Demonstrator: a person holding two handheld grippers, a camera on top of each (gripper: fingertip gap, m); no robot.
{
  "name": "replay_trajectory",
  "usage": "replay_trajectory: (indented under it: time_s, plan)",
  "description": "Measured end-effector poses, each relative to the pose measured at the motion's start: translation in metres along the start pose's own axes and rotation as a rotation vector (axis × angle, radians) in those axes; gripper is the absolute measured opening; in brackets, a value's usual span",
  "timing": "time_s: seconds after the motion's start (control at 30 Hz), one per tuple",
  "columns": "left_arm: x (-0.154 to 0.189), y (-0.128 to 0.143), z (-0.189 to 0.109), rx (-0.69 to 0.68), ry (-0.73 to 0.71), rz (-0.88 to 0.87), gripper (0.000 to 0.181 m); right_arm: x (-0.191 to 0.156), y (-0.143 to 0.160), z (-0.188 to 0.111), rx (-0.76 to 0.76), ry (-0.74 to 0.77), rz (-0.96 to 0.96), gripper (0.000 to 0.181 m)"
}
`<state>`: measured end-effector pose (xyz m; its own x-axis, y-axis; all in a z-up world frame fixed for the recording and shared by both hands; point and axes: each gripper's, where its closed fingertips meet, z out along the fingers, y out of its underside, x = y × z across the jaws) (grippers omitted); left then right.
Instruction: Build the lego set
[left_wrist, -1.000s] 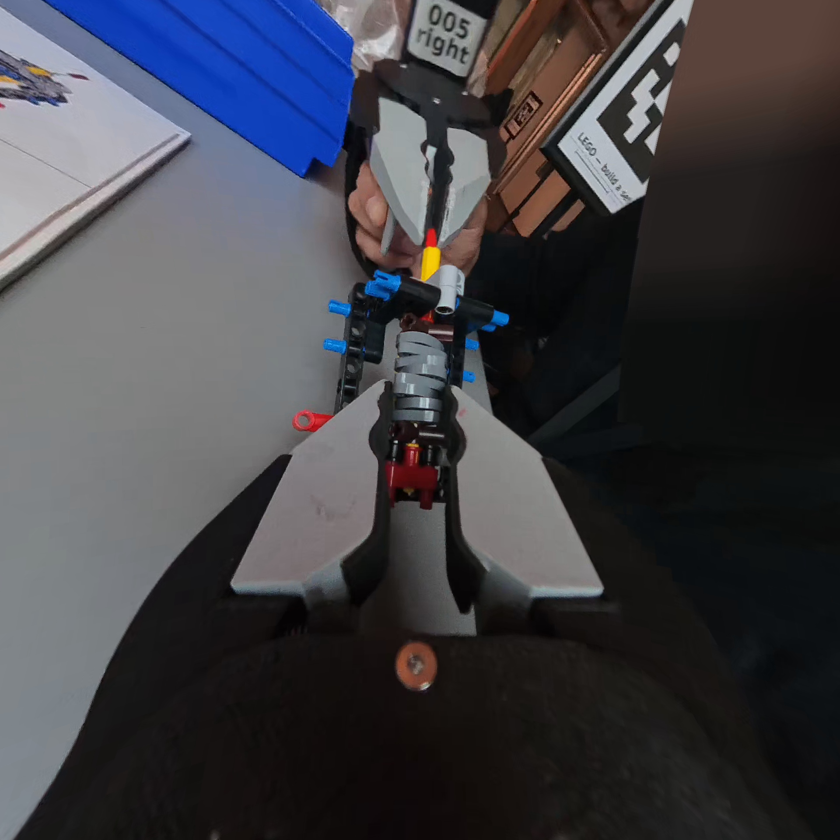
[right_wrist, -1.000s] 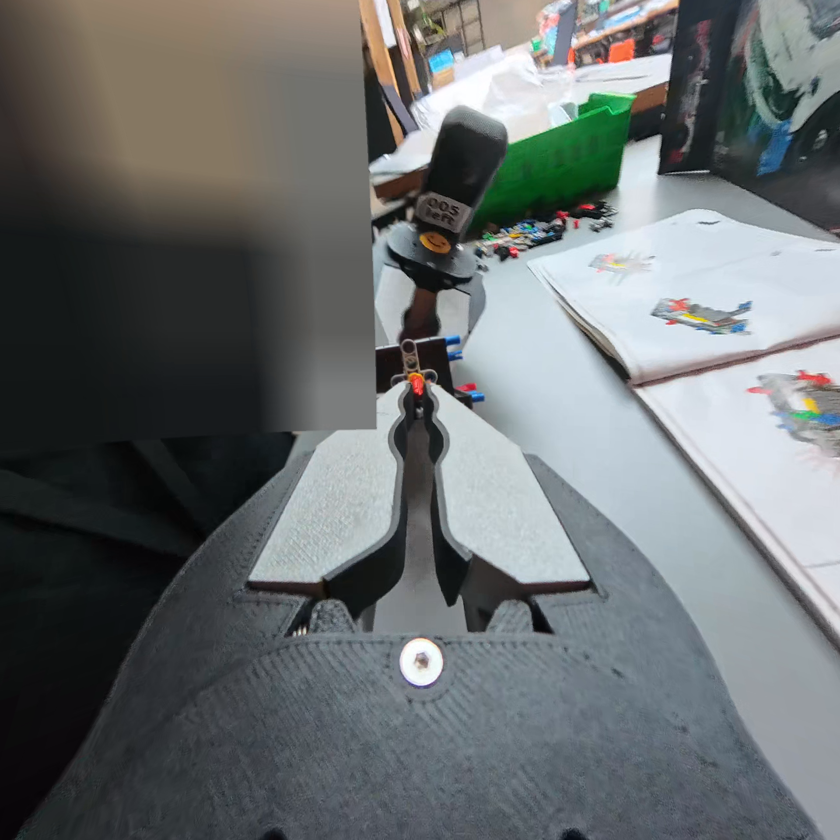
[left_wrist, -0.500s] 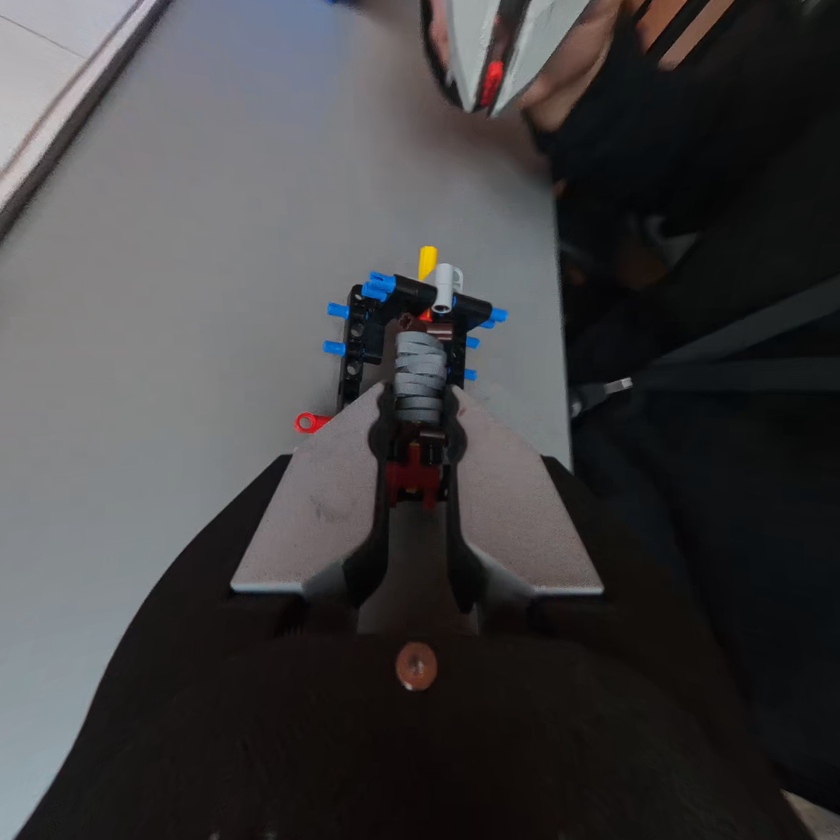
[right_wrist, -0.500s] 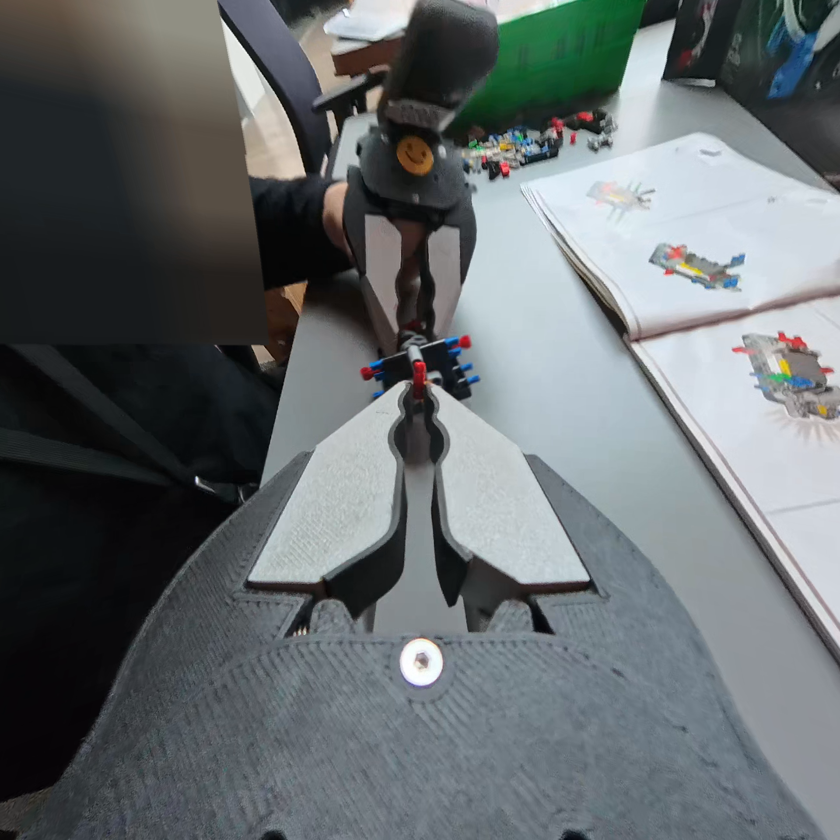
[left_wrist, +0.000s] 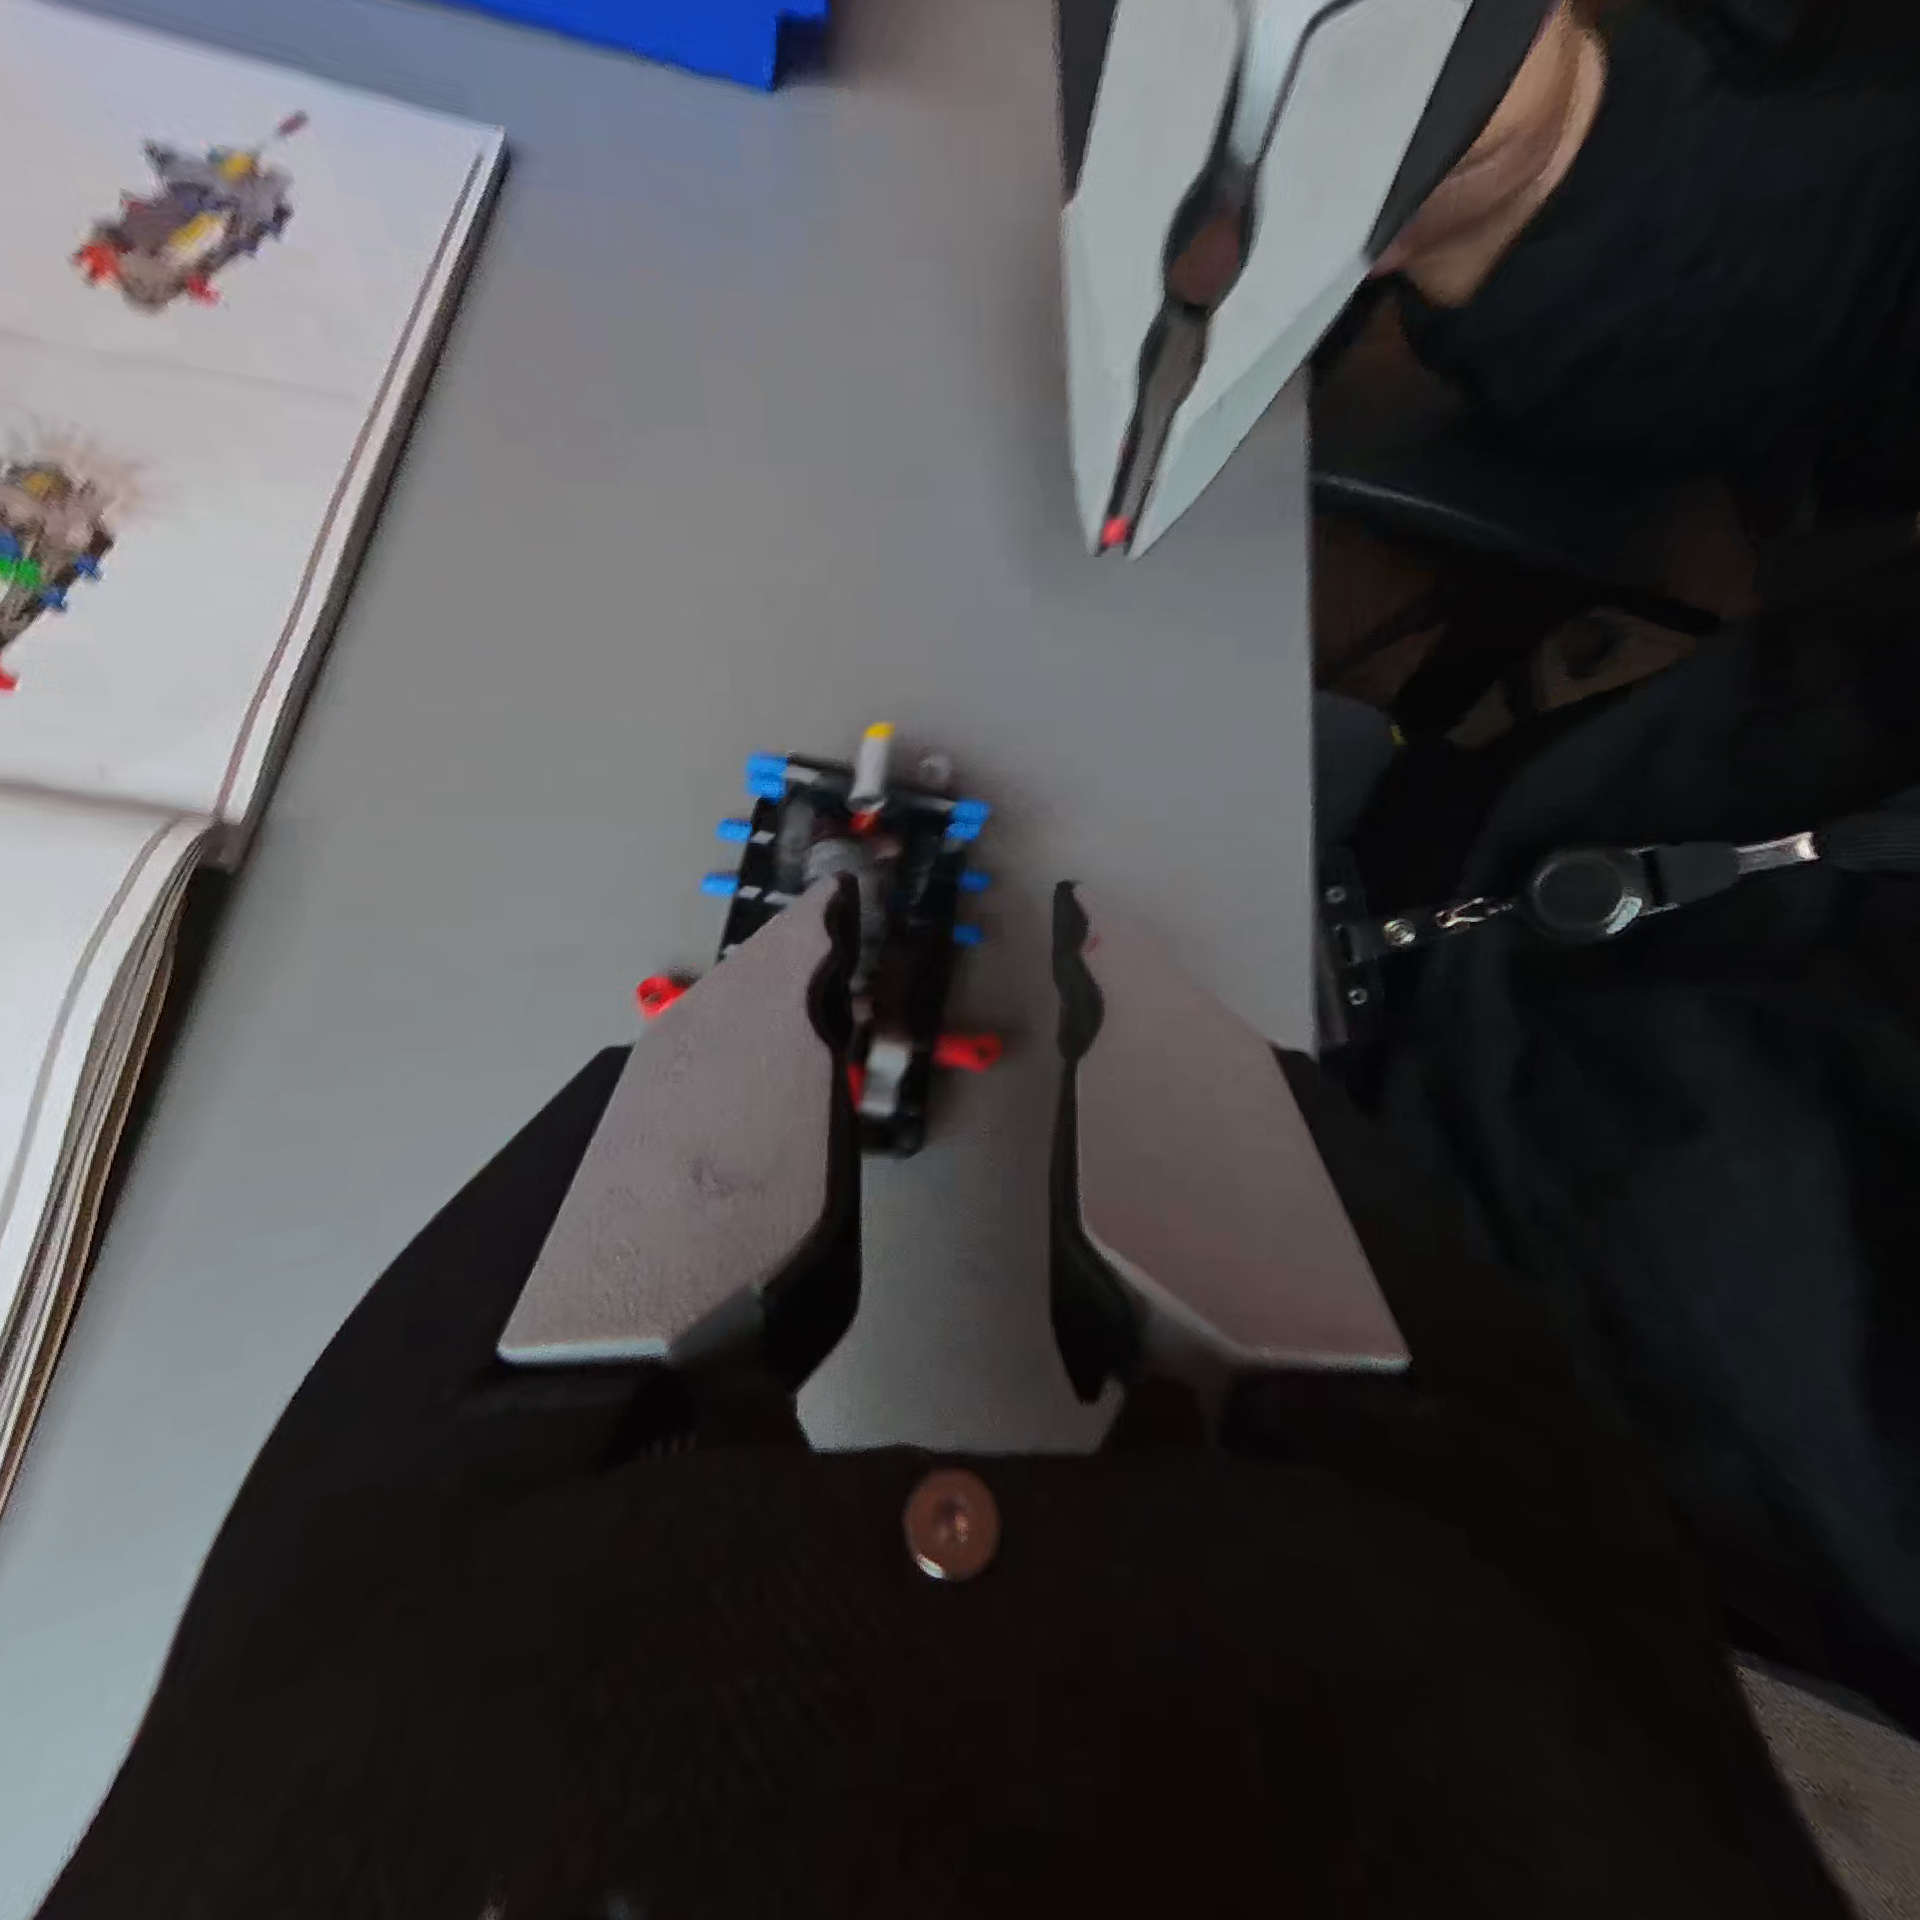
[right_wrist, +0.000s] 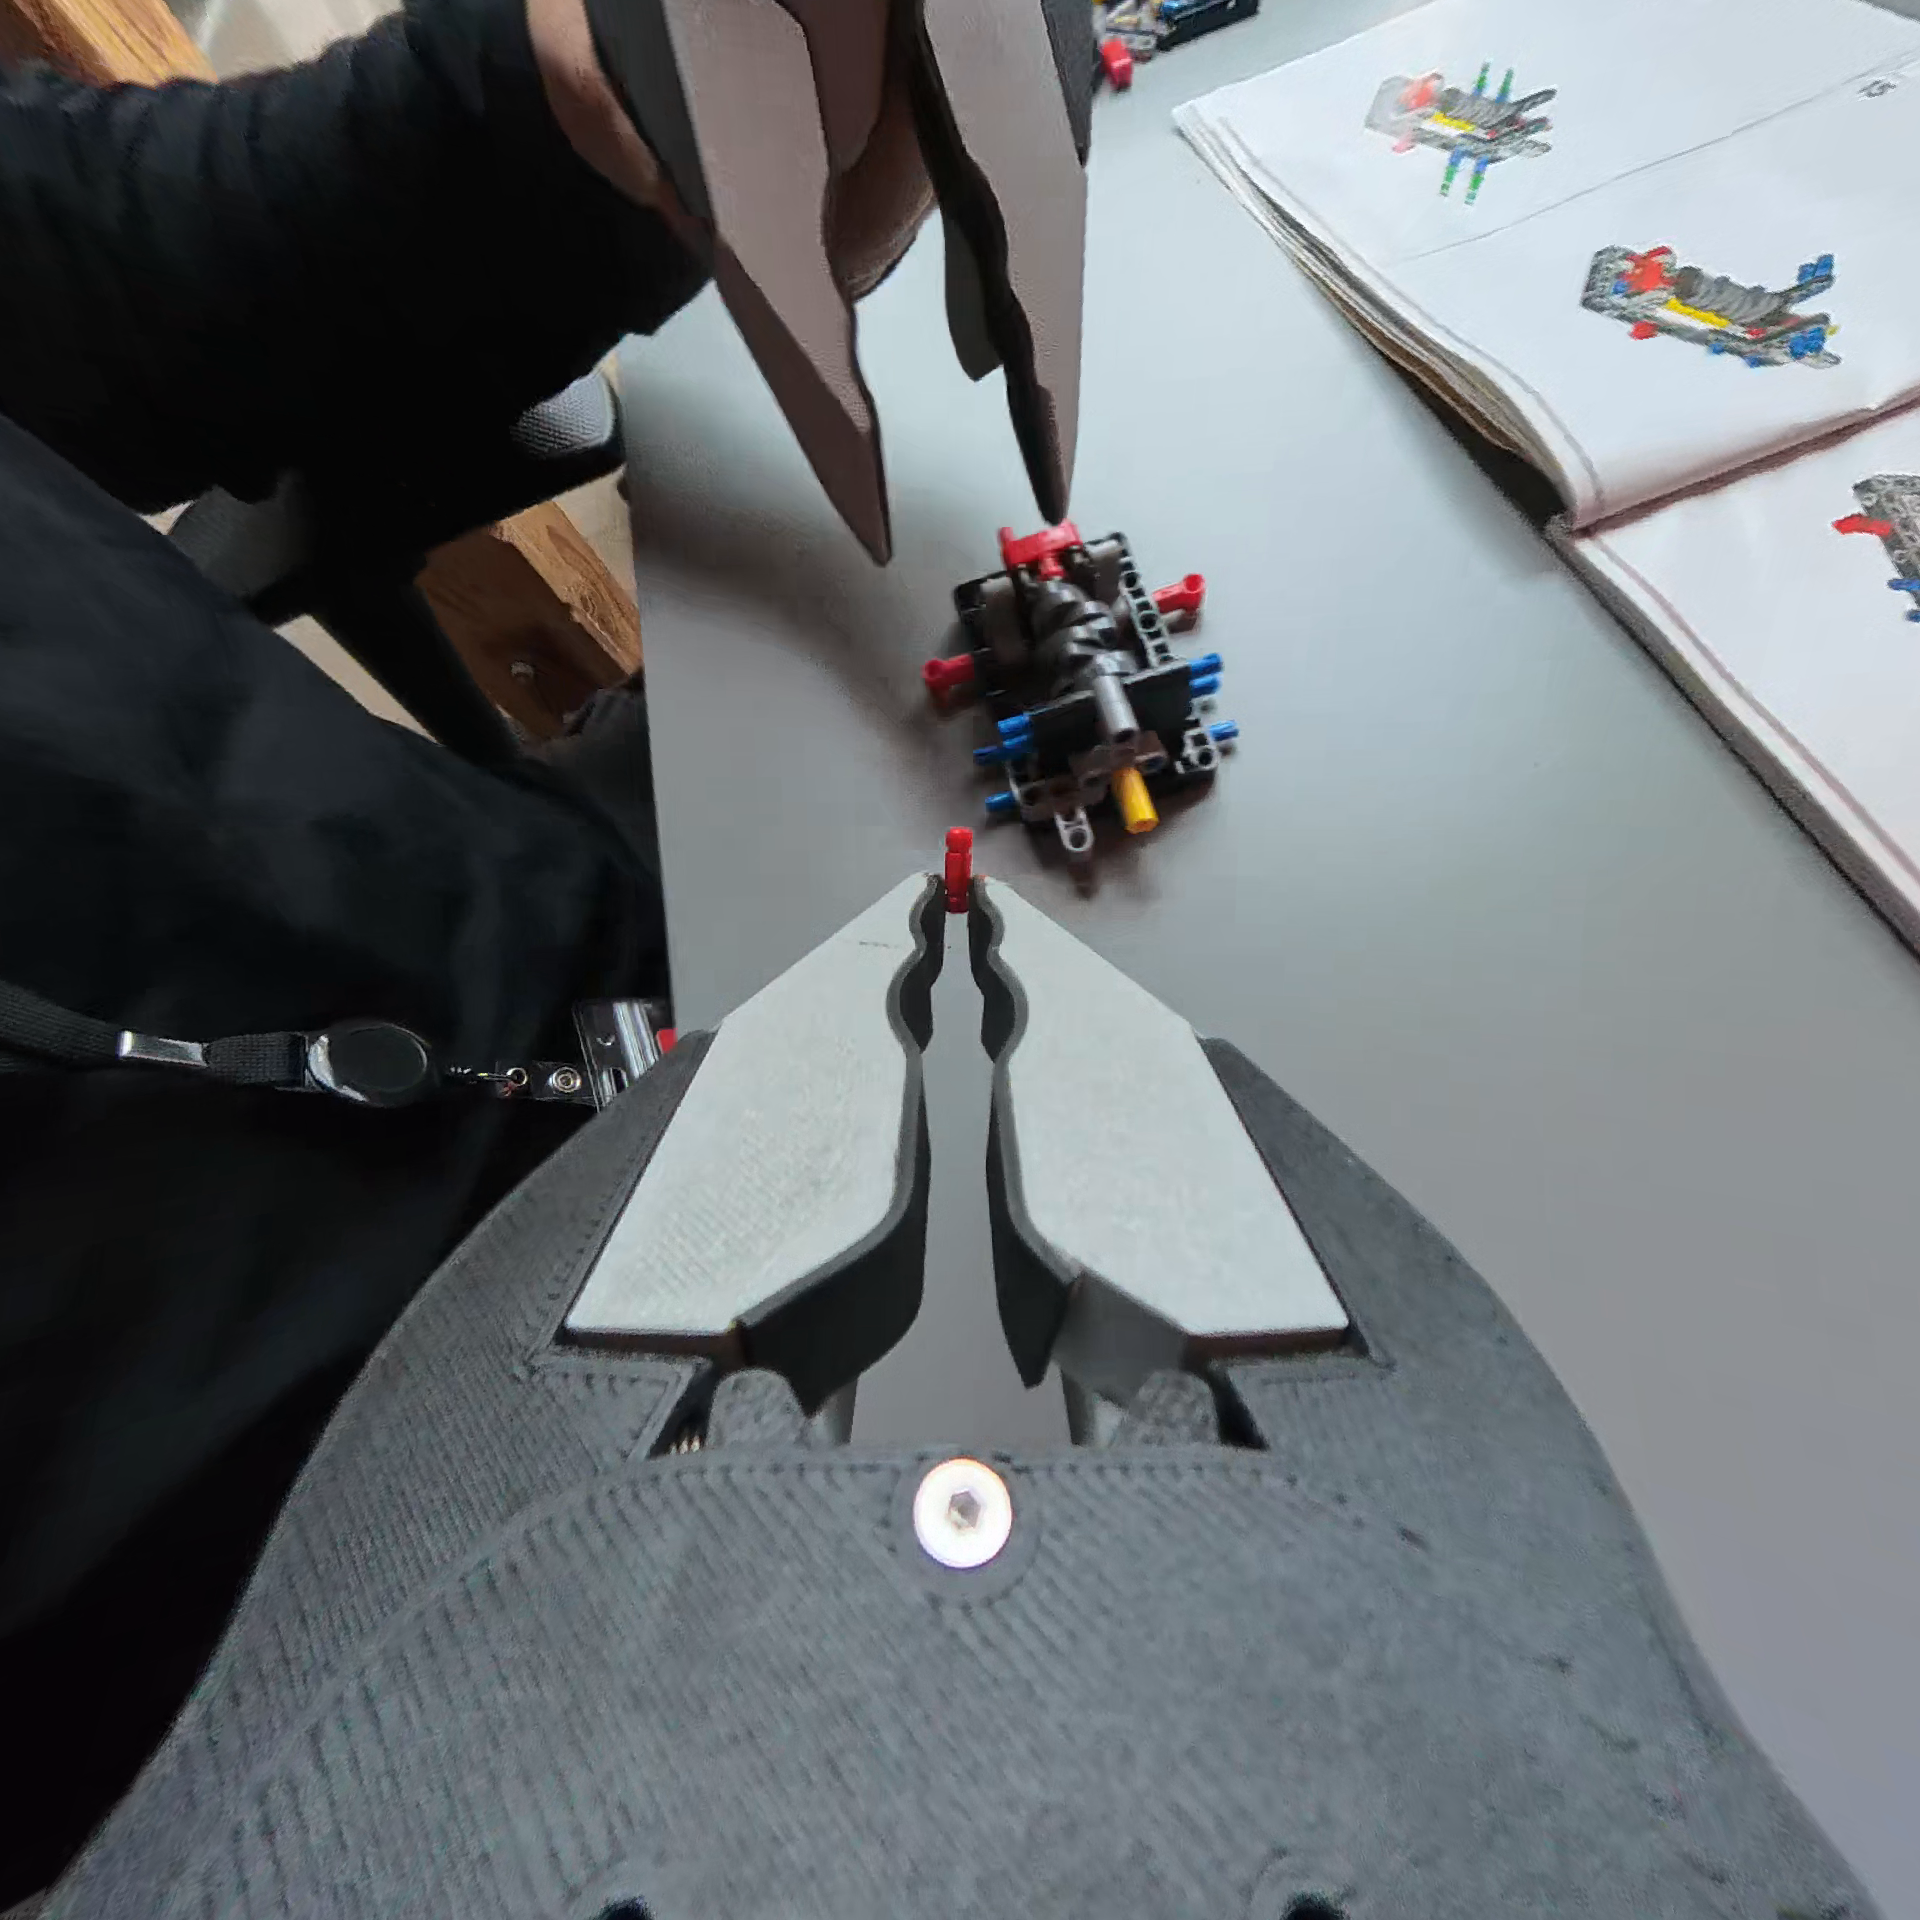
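A small black lego assembly (left_wrist: 873, 914) with blue and red pins and a yellow axle lies on the grey table (left_wrist: 623, 582); it also shows in the right wrist view (right_wrist: 1091, 686). My left gripper (left_wrist: 951, 899) is open just above it, apart from it; it also shows in the right wrist view (right_wrist: 971, 540). My right gripper (right_wrist: 958, 883) is shut on a small red pin (right_wrist: 957, 865), held short of the assembly's yellow-axle end. It also shows in the left wrist view (left_wrist: 1117, 540).
An open instruction booklet (left_wrist: 187, 436) lies left of the assembly; it also shows in the right wrist view (right_wrist: 1621, 239). A blue bin (left_wrist: 665, 31) stands at the back. The table edge (left_wrist: 1307, 727) runs close on the right, with a person's dark clothing and a lanyard reel (left_wrist: 1579, 894) beyond. There is about 9 centimetres between the tips of the two grippers.
My left gripper has opened and let go of the assembly, which now lies on the table. My right gripper has pulled back from it, still holding the red pin.
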<state>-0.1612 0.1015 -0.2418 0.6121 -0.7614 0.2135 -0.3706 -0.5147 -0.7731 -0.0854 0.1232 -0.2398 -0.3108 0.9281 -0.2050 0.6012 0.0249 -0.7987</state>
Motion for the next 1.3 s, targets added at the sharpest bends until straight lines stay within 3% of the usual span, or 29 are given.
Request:
replay_trajectory:
  time_s: [0.13,0.3,0.63,1.0,1.03,1.23,1.3]
  plan:
    - [0.051,-0.029,0.017,0.035,-0.026,0.183,0.023,-0.032,-0.009,0.007,-0.02,-0.024,-0.022,0.0]
    - [0.085,-0.033,0.032,0.047,-0.05,0.33,0.017,-0.059,-0.014,0.008,-0.036,-0.056,-0.042,0.0]
    - [0.092,-0.03,0.041,0.05,-0.039,0.374,0.006,-0.066,-0.005,0.007,-0.066,-0.088,-0.053,0.0]
    - [0.094,-0.022,0.032,0.112,-0.008,0.24,0.006,-0.069,-0.004,0.025,-0.159,-0.17,-0.136,0.0]
    - [0.097,-0.024,0.03,0.131,0.016,0.23,0.0,-0.069,-0.004,0.026,-0.162,-0.166,-0.142,0.0]
    - [0.099,-0.026,0.032,0.151,0.024,0.236,0.0,-0.069,-0.005,0.021,-0.129,-0.158,-0.134,0.0]
    - [0.095,-0.029,0.032,0.152,0.01,0.229,0.014,-0.067,-0.004,0.017,-0.122,-0.142,-0.127,0.0]
